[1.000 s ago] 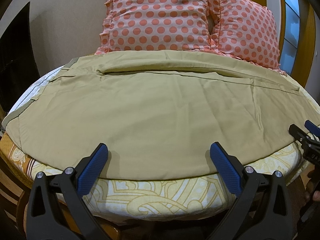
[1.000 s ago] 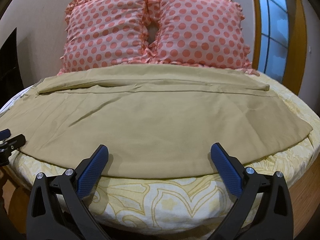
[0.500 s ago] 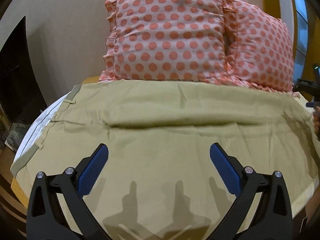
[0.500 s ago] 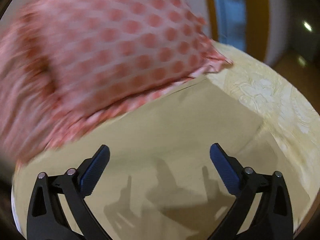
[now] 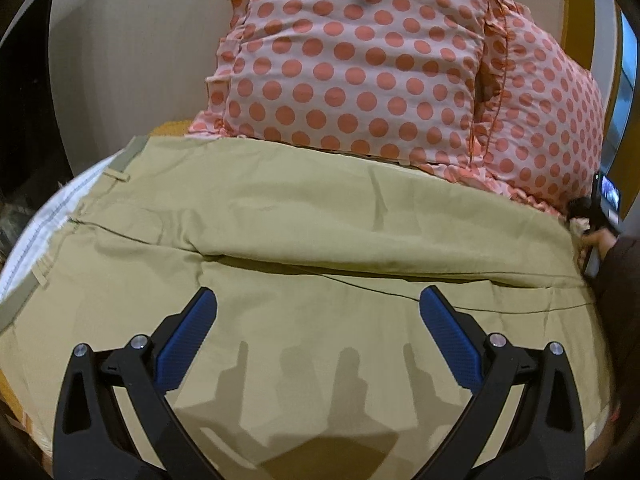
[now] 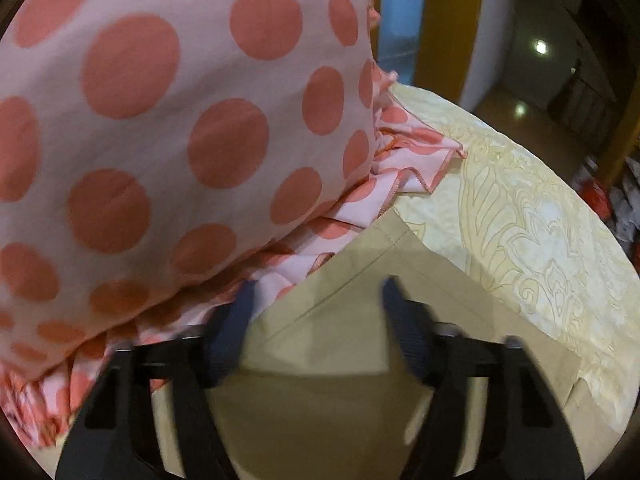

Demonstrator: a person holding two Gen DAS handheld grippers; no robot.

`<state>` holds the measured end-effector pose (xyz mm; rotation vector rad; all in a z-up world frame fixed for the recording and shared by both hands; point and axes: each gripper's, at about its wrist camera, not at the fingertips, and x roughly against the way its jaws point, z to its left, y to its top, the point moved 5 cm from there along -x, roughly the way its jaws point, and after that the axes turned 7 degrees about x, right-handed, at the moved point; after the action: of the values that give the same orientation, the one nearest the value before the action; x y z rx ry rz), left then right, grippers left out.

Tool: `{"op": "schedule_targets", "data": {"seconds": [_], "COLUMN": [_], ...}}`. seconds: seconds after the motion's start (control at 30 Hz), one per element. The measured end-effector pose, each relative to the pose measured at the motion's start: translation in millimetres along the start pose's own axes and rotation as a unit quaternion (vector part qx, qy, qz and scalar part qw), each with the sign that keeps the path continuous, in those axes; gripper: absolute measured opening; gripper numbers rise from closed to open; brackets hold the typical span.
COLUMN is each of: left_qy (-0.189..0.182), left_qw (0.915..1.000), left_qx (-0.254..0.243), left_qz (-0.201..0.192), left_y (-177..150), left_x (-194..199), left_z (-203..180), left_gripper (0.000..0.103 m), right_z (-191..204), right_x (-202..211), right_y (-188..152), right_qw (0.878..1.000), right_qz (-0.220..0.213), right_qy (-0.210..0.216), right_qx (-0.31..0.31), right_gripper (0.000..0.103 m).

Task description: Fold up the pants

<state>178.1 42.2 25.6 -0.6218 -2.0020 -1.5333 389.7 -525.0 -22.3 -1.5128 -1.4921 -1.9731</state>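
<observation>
Left wrist view: pants (image 5: 320, 240) spread flat across the bed (image 6: 520, 200), waistband at 9 o'clock, likely laid out for a lengthwise fold; left gripper (image 5: 318, 320) hovers above the cloth, jaws wide, holding nothing; right gripper (image 6: 316, 312) at the hem corner beside the pillow (image 6: 160, 120), jaws partly open astride the hem, nothing pinched.

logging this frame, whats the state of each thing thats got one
pants: spread flat on the bed, far leg lapped over the near
left claw: open, empty, above the pants
right claw: open, at the cuff corner
pillows: upright behind the pants
</observation>
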Motion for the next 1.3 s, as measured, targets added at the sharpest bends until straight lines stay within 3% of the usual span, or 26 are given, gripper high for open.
{"op": "schedule_targets", "data": {"seconds": [0.07,0.13,0.2,0.23,0.33,0.43,0.5,0.6,0.67,0.7,0.77,0.9,0.93,0.97,1.0,1.03,1.1,1.2,1.3], "left_qy": [-0.013,-0.027,-0.038,-0.043,-0.051,-0.048,-0.059,-0.098,-0.104,-0.109,-0.115,-0.122,-0.121,-0.120,-0.115,-0.114,-0.109,-0.103,-0.084], "left_qw": [0.9999,0.9994,0.9989,0.9986,0.9976,0.9969,0.9955,0.9909,0.9900,0.9895,0.9870,0.9788,0.9768,0.9760,0.9752,0.9748,0.9733,0.9661,0.9596], "left_qx": [0.010,0.018,0.020,0.021,0.029,0.028,0.029,0.053,0.069,0.080,0.104,0.165,0.176,0.181,0.188,0.190,0.198,0.222,0.243], "left_qz": [-0.002,-0.009,-0.019,-0.024,-0.038,-0.056,-0.069,-0.076,-0.064,-0.051,-0.043,-0.003,0.005,0.009,0.017,0.022,0.041,0.083,0.113], "left_y": [0,0,0,0,5,17,29,46,58,67,74,89,94,96,102,105,112,119,124], "left_x": [3,10,19,23,35,46,51,48,37,26,15,-20,-30,-36,-48,-55,-76,-112,-145], "left_z": [2,4,6,8,17,29,36,47,52,56,62,74,75,76,76,76,75,77,79], "left_gripper": [0.101,0.101,0.101,0.101,0.101,0.101,0.101,0.101,0.101,0.101,0.101,0.101,0.101,0.100,0.100,0.099,0.092,0.079,0.070], "right_z": [-10,-28,-52,-62,-92,-134,-148,-159,-159,-160,-161,-160,-157,-155,-150,-150,-157,-170,-170], "right_x": [2,5,23,32,86,142,178,165,149,144,138,141,139,138,133,130,131,144,144], "right_y": [-1,-5,-14,-18,-41,-94,-138,-169,-178,-180,-187,-186,-182,-179,-174,-173,-168,-158,-154], "right_qw": [0.999,0.994,0.981,0.977,0.954,0.925,0.920,0.921,0.917,0.914,0.909,0.906,0.909,0.911,0.914,0.915,0.903,0.898,0.896], "right_qz": [-0.002,0.000,-0.022,-0.033,-0.074,-0.100,-0.096,-0.068,-0.030,-0.018,0.006,0.000,-0.005,-0.010,-0.017,-0.015,-0.035,-0.080,-0.079], "right_qy": [0.036,0.094,0.165,0.181,0.260,0.330,0.338,0.335,0.345,0.347,0.350,0.354,0.348,0.345,0.345,0.347,0.367,0.371,0.378], "right_qx": [-0.012,-0.052,-0.100,-0.106,-0.130,-0.162,-0.175,-0.187,-0.201,-0.209,-0.225,-0.231,-0.230,-0.225,-0.210,-0.206,-0.223,-0.222,-0.218], "right_gripper": [0.010,0.006,0.005,0.005,0.005,0.005,0.005,0.005,0.009,0.013,0.050,0.057,0.056,0.036,0.007,0.002,0.002,0.002,0.002]}}
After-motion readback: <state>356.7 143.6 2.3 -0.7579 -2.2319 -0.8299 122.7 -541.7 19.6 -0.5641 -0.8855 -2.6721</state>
